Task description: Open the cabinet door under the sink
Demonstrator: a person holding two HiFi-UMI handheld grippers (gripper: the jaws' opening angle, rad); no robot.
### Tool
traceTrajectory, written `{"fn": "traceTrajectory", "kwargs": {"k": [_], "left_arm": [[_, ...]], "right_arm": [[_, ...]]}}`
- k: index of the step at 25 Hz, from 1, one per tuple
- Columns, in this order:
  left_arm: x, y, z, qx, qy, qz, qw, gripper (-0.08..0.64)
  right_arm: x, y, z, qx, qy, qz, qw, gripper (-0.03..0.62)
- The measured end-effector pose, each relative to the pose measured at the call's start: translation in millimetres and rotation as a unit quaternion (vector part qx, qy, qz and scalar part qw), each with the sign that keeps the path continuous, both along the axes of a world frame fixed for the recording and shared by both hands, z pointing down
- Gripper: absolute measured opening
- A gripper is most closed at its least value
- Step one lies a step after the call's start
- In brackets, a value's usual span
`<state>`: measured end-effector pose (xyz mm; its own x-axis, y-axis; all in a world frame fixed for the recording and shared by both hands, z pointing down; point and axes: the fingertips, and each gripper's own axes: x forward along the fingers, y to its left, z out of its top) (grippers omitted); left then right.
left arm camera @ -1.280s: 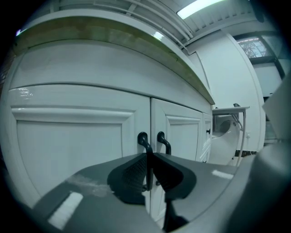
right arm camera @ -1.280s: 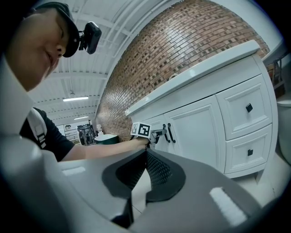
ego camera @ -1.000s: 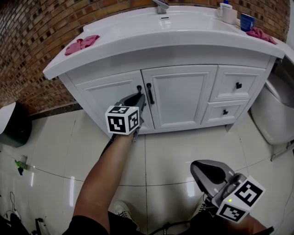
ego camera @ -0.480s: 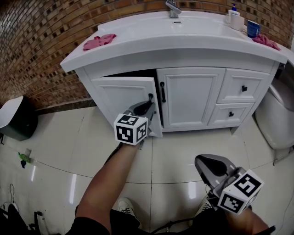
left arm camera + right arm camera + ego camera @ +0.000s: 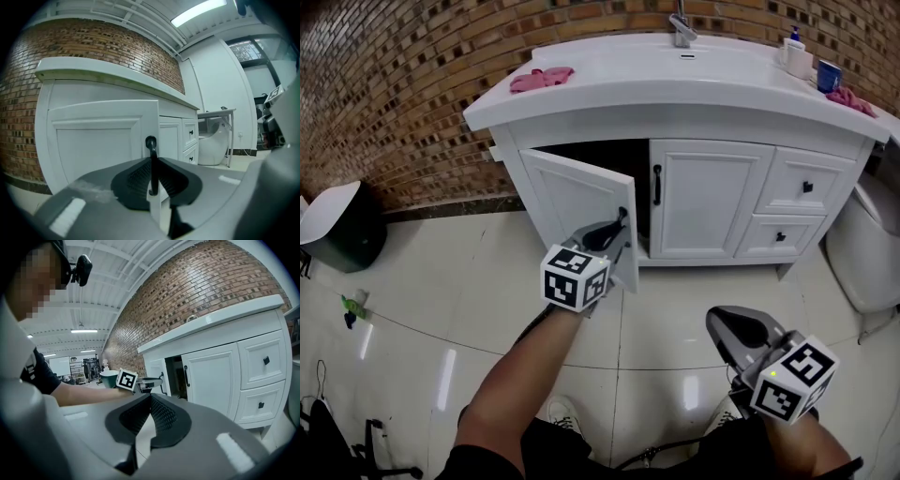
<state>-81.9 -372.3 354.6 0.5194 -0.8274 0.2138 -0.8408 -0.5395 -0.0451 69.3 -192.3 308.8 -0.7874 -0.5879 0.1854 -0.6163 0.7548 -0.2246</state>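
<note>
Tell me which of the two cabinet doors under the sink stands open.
The left-hand door in the head view: it is swung outward, its black handle clamped in the left gripper. The door beside it sits flush, shut.

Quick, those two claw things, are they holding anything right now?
Left gripper: closed on the black door handle.
Right gripper: closed, holding nothing.

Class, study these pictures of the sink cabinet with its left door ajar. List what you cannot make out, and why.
- Cabinet interior: head view, too dark; left gripper view, the open door hides it.
- Bottle label on the countertop: head view, too small.
- Green object on the floor: head view, too small to identify.
- White fixture at the far right: head view, cut off by the picture's edge.
</note>
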Motion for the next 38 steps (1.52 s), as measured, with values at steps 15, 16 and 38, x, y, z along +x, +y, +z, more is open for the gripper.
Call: {"fn": "traceTrajectory", "kwargs": {"k": [15, 16, 38], "left_arm": [[-30.1, 48.6, 2.4, -0.010, -0.019, 0.008, 0.9997, 0.049], [-32.6, 51.3, 2.3, -0.010, -0.016, 0.007, 0.9998, 0.048], [-123.8, 113.6, 0.2, -0.013, -0.009, -0.039, 0.9991, 0.040]], "right_arm": [[-17.9, 37.8, -24.7, 0.034, -0.018, 0.000, 0.999, 0.008], [-18.1, 38.8, -24.9, 0.035, -0.018, 0.003, 0.999, 0.008], [-59.6, 52.1, -26.3, 0.038, -0.011, -0.010, 0.999, 0.008]]}}
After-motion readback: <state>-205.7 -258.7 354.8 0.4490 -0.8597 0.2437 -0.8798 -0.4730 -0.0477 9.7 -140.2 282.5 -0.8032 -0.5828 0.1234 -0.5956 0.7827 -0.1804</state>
